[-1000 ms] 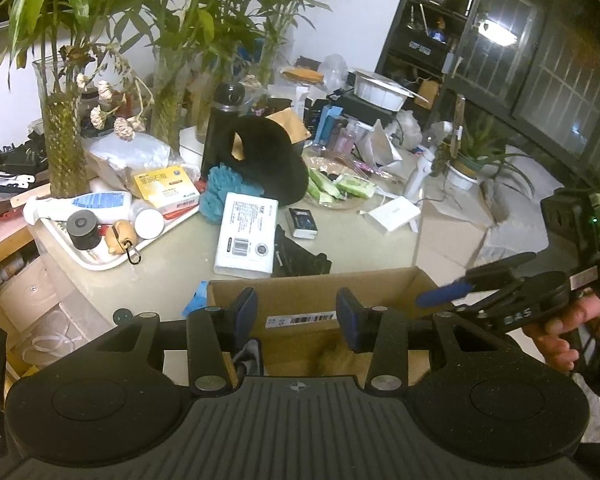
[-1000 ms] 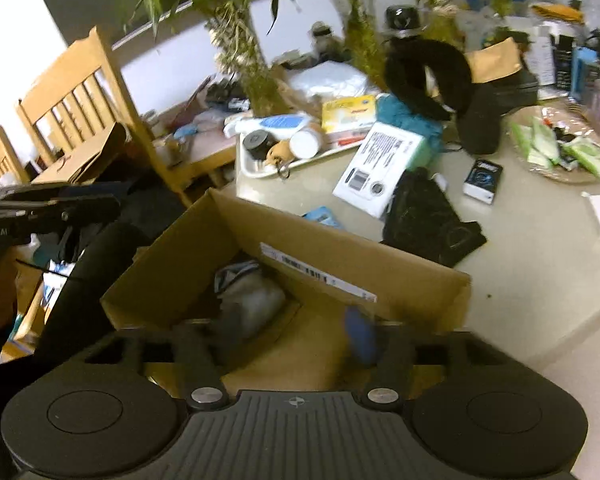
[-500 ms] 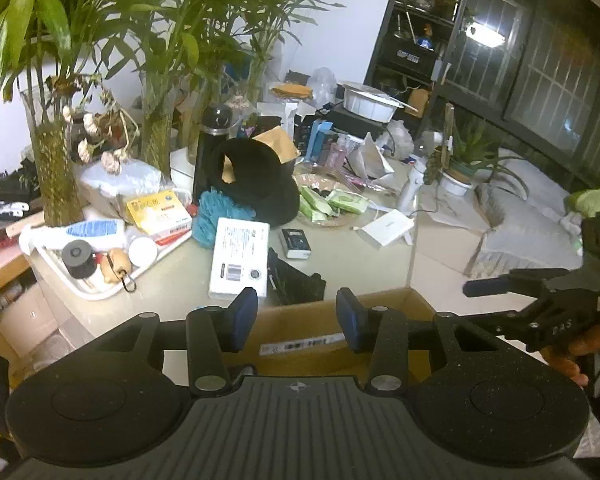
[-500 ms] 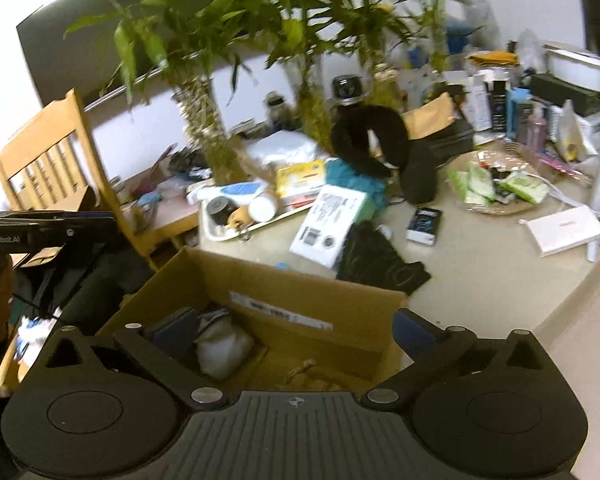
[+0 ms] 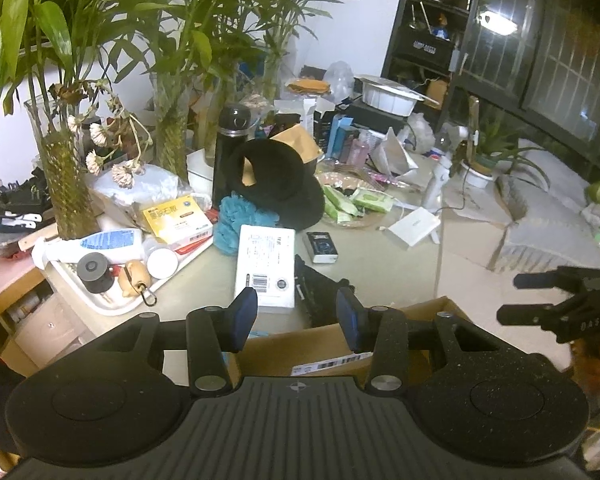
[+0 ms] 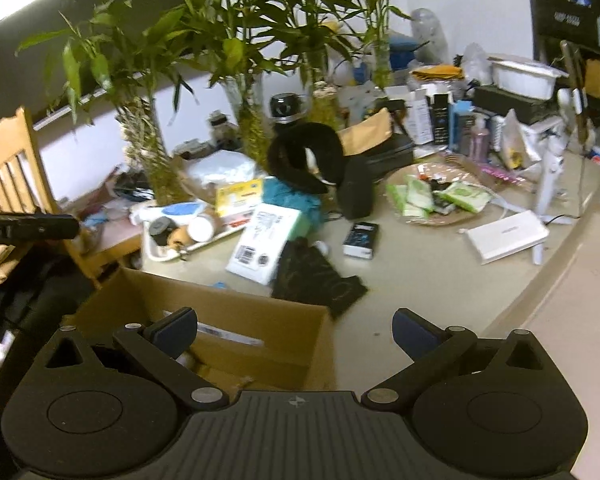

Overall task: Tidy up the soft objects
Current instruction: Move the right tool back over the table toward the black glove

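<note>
An open cardboard box (image 6: pixel 228 320) stands below the table edge, under both grippers. My left gripper (image 5: pixel 296 316) is open above its far wall (image 5: pixel 340 344), with nothing between the fingers. My right gripper (image 6: pixel 294 330) is open wide and empty over the box's right corner; it also shows in the left wrist view (image 5: pixel 540 300). On the table lie a crumpled black cloth (image 6: pixel 316 276) near the box, a black neck pillow (image 6: pixel 304 156) leaning on a dark flask, and a teal fluffy piece (image 6: pixel 288 196) below it. The box's contents are mostly hidden.
A white flat carton (image 5: pixel 266 264) and a small dark packet (image 5: pixel 320 246) lie by the cloth. A white tray (image 5: pixel 100 300) of bottles sits left, glass vases (image 5: pixel 68 188) of bamboo behind, a wicker plate (image 6: pixel 440 216) of green packets right. A wooden chair (image 6: pixel 12 168) stands left.
The right gripper's jaws have spread wide. Both views have lifted from the box's inside toward the table, so the grey bundle in the box has dropped out of sight.
</note>
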`<state>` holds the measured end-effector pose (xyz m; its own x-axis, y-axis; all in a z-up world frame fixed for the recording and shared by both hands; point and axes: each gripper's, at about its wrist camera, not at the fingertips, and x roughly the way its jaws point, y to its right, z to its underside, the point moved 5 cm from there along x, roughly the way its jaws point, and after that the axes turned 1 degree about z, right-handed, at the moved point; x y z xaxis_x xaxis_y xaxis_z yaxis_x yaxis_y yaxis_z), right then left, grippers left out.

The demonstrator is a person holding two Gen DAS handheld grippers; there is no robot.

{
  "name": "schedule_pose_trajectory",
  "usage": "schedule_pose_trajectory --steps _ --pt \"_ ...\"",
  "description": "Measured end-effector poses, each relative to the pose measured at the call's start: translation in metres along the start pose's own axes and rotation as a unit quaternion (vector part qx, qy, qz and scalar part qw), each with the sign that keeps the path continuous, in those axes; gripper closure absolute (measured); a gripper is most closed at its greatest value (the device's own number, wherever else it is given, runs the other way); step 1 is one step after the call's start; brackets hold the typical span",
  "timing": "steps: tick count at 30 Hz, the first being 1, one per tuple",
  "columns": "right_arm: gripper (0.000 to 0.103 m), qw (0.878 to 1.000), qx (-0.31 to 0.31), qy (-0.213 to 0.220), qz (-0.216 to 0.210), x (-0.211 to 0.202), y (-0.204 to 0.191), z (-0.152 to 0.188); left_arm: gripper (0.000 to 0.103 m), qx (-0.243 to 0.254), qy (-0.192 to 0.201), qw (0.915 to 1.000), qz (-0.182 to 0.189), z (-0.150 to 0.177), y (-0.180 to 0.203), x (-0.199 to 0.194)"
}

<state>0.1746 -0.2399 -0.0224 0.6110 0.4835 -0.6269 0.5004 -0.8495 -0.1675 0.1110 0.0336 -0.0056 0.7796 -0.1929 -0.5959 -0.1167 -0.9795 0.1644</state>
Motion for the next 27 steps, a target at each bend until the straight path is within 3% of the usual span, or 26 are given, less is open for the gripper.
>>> schedule_pose_trajectory --steps 8,27 --pt "0.0 0.999 -0.021 0.006 0.046 0.006 0.008 0.003 0.06 0.021 -0.002 0.9997 -0.012 -0.004 -0.009 0.0" --pt "0.0 0.999 0.018 0.01 0.046 0.02 0.034 -0.008 0.06 0.014 -0.006 0.9998 -0.011 -0.006 -0.039 0.022"
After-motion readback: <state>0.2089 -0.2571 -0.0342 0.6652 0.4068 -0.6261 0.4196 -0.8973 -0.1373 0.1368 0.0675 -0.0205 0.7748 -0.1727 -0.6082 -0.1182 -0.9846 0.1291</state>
